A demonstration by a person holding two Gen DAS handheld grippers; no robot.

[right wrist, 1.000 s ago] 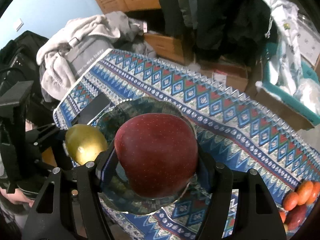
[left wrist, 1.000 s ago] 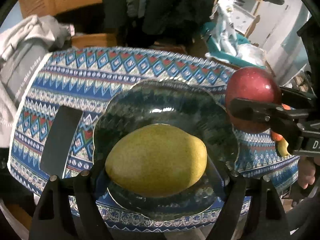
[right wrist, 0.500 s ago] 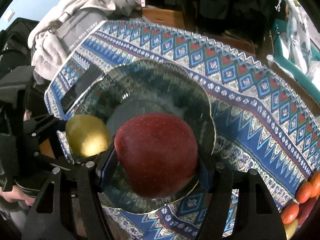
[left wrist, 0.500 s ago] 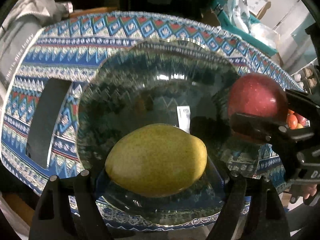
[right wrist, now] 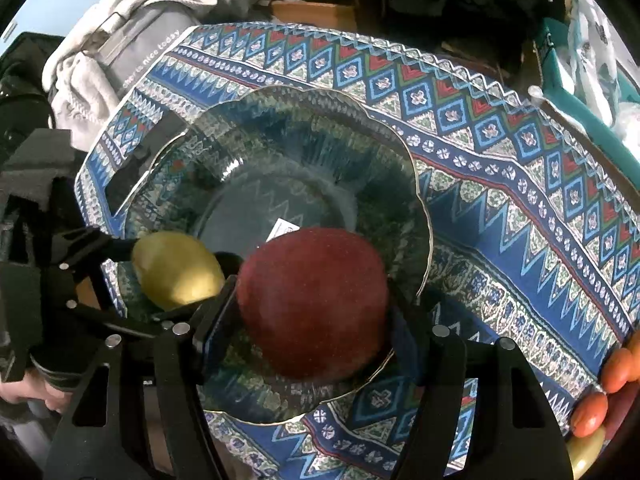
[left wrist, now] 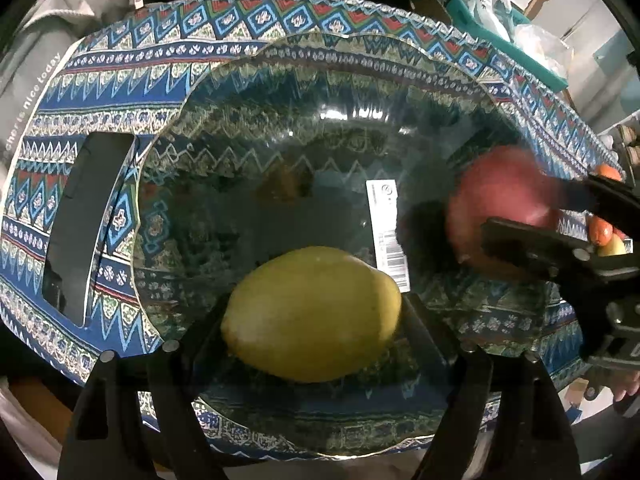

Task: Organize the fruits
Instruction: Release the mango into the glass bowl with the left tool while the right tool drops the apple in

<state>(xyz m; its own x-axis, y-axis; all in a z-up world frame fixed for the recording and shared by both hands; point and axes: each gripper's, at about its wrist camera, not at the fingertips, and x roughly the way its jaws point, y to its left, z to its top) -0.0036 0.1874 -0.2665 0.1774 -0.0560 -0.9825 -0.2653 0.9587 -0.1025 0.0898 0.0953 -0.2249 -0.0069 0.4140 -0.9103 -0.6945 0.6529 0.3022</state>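
Jaws of the left gripper pinch the mango; the right gripper's pinch the apple, over the glass bowl.

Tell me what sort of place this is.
Probably a lived-in room at home, not a lab: a patterned tablecloth under a glass plate, a heap of clothes behind, and cluttered bags at the far edge.

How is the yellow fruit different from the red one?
The yellow fruit is egg-shaped; the red fruit is rounder. The left claw holds the yellow one; the right claw holds the red one. Both are gripped over the glass bowl.
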